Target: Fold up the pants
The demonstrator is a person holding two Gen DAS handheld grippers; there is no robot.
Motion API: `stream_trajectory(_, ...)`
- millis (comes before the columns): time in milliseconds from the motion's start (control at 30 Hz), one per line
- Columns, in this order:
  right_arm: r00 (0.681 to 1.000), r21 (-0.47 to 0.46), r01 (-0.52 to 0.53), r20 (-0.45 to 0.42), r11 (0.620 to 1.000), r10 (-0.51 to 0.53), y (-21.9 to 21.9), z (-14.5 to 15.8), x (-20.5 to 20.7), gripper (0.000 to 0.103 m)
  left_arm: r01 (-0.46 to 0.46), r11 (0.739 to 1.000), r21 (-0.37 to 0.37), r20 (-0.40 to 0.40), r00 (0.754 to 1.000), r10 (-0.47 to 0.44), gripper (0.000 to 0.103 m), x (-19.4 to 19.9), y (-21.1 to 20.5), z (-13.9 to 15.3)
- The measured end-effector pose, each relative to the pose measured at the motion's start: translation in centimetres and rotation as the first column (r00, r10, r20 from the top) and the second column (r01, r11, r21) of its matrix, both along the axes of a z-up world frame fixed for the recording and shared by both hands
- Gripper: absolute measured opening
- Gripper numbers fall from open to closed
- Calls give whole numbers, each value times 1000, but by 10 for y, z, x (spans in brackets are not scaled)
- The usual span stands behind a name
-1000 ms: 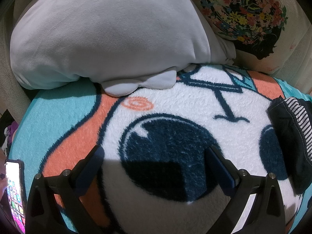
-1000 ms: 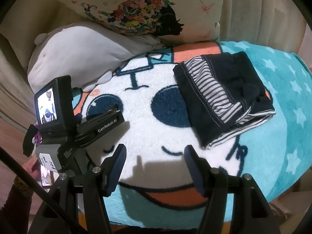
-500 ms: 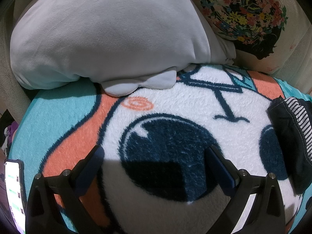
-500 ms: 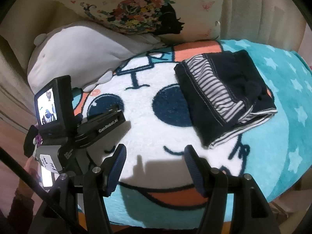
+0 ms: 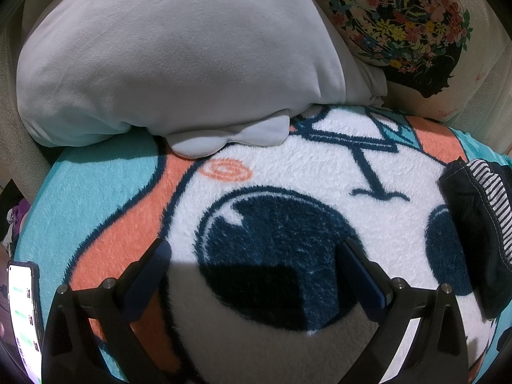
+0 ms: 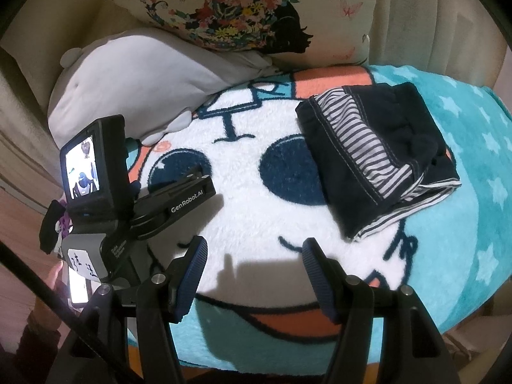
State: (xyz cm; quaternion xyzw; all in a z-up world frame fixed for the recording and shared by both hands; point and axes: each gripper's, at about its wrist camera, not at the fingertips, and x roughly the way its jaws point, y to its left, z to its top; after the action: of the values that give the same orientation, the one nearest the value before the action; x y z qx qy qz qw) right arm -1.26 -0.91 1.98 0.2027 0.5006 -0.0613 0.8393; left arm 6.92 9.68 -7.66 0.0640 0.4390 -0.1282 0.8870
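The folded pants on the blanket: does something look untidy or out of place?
Slightly. The pants lie folded but askew on the blanket, and striped lining sticks out unevenly at the near corner. Nothing spilled or damaged.

Phone [image 5: 24, 316] screen switched from colourful icons to white list.

Folded dark navy pants [image 6: 377, 156] with striped lining showing, flat on cartoon blanket [image 6: 256, 217]

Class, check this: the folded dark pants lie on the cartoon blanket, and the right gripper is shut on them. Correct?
Not quite. The right wrist view shows the right gripper open and empty, apart from the pants, which do lie folded on the blanket.
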Motion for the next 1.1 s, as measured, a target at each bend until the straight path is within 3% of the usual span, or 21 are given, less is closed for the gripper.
stream_trajectory(1100,999,27,33,-18,999,-32,-4,-5,-3,67,0,1000,0,0,1000,0,103,0,0,0)
